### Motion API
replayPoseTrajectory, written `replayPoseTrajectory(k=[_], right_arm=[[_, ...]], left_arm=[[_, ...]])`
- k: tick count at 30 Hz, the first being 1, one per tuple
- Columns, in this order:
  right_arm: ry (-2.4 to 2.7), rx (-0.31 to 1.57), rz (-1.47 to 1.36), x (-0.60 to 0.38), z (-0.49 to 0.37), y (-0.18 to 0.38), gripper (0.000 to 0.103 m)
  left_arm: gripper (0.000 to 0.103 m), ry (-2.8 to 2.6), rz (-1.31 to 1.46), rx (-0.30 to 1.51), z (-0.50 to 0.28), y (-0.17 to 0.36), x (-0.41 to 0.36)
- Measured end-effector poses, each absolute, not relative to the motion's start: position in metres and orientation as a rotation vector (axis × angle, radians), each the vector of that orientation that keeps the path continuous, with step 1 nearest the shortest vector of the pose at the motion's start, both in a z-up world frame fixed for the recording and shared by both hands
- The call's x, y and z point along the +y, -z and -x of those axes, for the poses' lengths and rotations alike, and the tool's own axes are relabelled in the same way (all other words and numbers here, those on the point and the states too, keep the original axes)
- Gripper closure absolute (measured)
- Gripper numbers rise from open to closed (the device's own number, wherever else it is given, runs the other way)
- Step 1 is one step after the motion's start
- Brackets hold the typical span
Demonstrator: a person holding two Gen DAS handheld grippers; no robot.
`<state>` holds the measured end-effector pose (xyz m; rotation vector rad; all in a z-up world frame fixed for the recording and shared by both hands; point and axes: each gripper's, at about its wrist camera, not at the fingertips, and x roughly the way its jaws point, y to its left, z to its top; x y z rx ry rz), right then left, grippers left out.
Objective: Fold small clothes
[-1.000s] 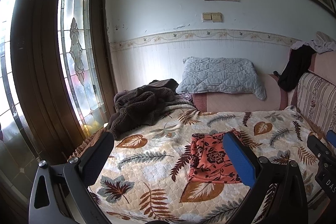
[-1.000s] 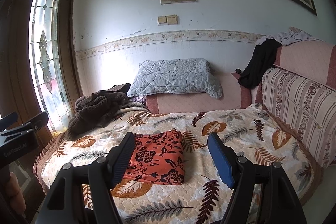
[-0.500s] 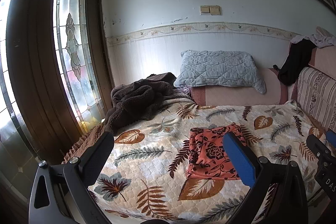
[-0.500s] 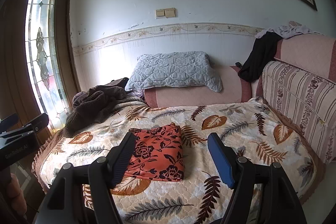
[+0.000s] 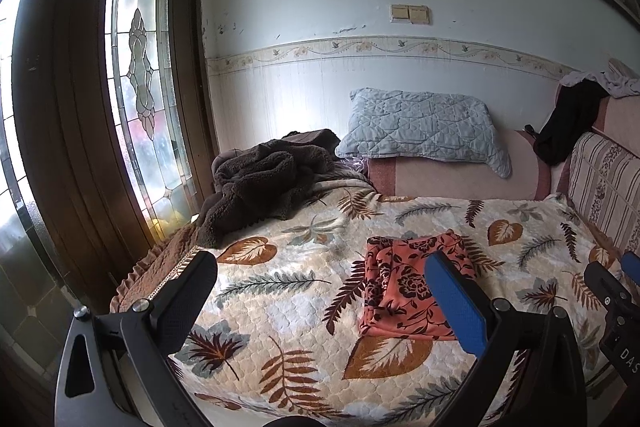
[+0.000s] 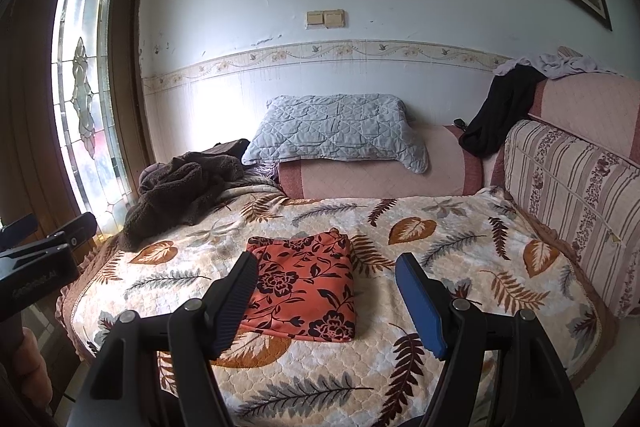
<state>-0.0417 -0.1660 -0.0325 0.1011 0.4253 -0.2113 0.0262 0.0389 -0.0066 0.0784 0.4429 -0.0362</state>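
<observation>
A folded orange cloth with a dark flower print lies flat on the leaf-patterned bedspread; it also shows in the left wrist view. My right gripper is open and empty, held above the near edge of the bed, short of the cloth. My left gripper is open and empty, off to the cloth's left and nearer than it. Neither gripper touches the cloth.
A brown fleece garment is heaped at the bed's far left corner. A grey quilted pillow rests on a pink bolster. A striped sofa back with a black garment lines the right side. A stained-glass door stands left.
Both grippers have pulled back and tilted slightly, so the bed and folded cloth sit a little lower and farther in view. The cloth has not moved. Both grippers stay open.
</observation>
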Motion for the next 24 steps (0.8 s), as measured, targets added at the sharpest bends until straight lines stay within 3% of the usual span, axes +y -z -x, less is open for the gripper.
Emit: replayPoseTrajectory(k=[24], right_arm=[[0.19, 0.352, -0.112, -0.168, 0.07, 0.007, 0.029]], left_arm=[[0.0, 0.022, -0.073, 0.371, 0.007, -0.027, 0.036]])
